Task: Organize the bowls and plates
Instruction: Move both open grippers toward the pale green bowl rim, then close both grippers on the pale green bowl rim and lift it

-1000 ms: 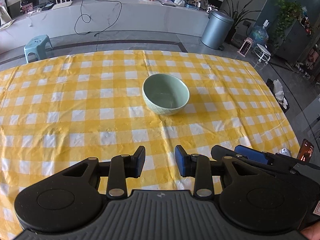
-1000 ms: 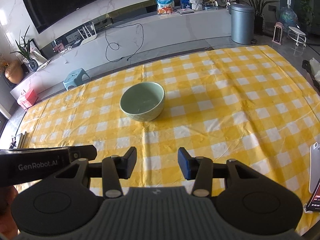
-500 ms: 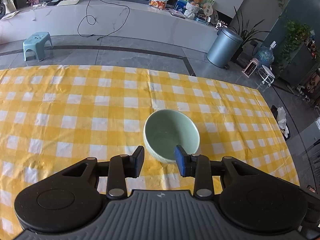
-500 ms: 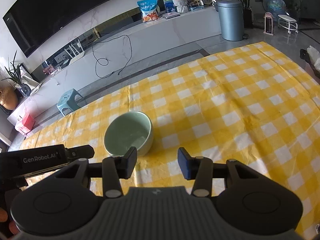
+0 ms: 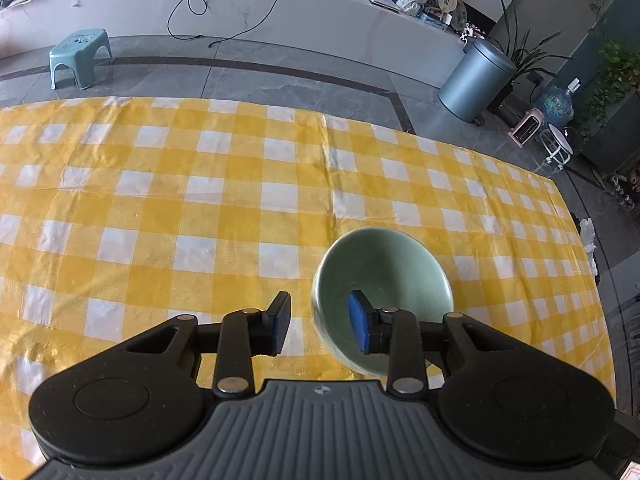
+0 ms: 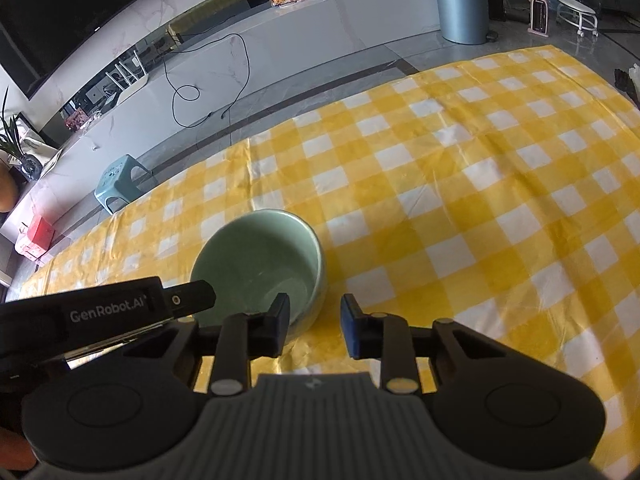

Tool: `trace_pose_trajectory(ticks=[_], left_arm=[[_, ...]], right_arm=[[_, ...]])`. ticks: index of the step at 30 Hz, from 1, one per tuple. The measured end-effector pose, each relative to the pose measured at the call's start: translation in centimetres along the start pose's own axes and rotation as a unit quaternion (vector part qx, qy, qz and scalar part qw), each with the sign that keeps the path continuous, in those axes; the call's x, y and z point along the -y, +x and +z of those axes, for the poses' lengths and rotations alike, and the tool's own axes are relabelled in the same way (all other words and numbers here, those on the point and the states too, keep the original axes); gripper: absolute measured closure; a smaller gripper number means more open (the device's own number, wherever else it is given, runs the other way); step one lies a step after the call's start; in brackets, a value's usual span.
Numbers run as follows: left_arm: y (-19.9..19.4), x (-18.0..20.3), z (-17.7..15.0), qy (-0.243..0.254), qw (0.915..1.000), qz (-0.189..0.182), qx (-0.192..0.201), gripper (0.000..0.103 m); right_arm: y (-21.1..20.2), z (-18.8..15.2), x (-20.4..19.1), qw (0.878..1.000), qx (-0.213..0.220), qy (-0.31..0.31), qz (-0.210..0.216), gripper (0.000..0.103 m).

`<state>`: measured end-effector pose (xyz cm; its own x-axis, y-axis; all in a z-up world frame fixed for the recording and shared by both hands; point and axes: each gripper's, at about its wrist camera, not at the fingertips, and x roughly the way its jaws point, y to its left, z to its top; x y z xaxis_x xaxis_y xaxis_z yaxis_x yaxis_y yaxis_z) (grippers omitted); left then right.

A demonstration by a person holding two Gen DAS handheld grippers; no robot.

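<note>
A pale green bowl (image 5: 384, 268) stands upright on the yellow checked tablecloth (image 5: 200, 200). My left gripper (image 5: 320, 326) is open and straddles the bowl's left rim, its right finger inside the bowl and its left finger outside. In the right wrist view the bowl (image 6: 256, 256) sits just ahead and left. My right gripper (image 6: 314, 326) is open, its left finger over the bowl's inside and its right finger outside the right wall. The left gripper's body (image 6: 100, 312) shows at the bowl's left side.
The table's far edge (image 5: 280, 102) drops to a grey tiled floor. A blue stool (image 5: 80, 56) and a grey bin (image 5: 476, 80) stand beyond it. A white counter with a cable runs along the back wall.
Both grippers have moved forward to the bowl. Their open fingers now straddle its rim on opposite sides. The bowl itself has not moved on the cloth.
</note>
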<state>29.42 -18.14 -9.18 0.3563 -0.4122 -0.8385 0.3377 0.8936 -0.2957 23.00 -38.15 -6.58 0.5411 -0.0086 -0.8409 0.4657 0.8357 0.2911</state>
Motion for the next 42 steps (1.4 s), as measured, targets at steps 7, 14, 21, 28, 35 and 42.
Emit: trace_pose_trajectory(ticks=[7, 14, 21, 28, 35, 42], left_arm=[[1.9, 0.2, -0.1, 0.001, 0.9999, 0.002, -0.015, 0.086], [2.0, 0.3, -0.3, 0.003, 0.9999, 0.003, -0.014, 0.090], [0.8, 0.5, -0.9, 0.008, 0.9999, 0.004, -0.013, 0.094], [-2.6, 1.1, -1.7, 0.012, 0.9998, 0.007, -0.013, 0.094], [-8.3, 1.9, -3.2, 0.027, 0.9993, 0.025, 0.005, 0.095], [-13.8, 1.1, -6.6, -0.003, 0.9990, 0.035, 0.027, 0.095]], right_arm=[[1.4, 0.0, -0.1, 1.000, -0.002, 0.001, 0.002, 0.082], [2.1, 0.2, 0.1, 1.000, -0.004, 0.007, 0.005, 0.087], [0.9, -0.6, -0.2, 1.000, -0.002, 0.007, -0.007, 0.092], [-2.6, -1.6, -0.2, 1.000, 0.010, 0.022, 0.002, 0.093], [-7.6, -3.2, -1.0, 0.999, 0.012, 0.013, 0.028, 0.093], [-13.3, -6.4, -2.0, 0.997, 0.027, 0.004, 0.069, 0.093]])
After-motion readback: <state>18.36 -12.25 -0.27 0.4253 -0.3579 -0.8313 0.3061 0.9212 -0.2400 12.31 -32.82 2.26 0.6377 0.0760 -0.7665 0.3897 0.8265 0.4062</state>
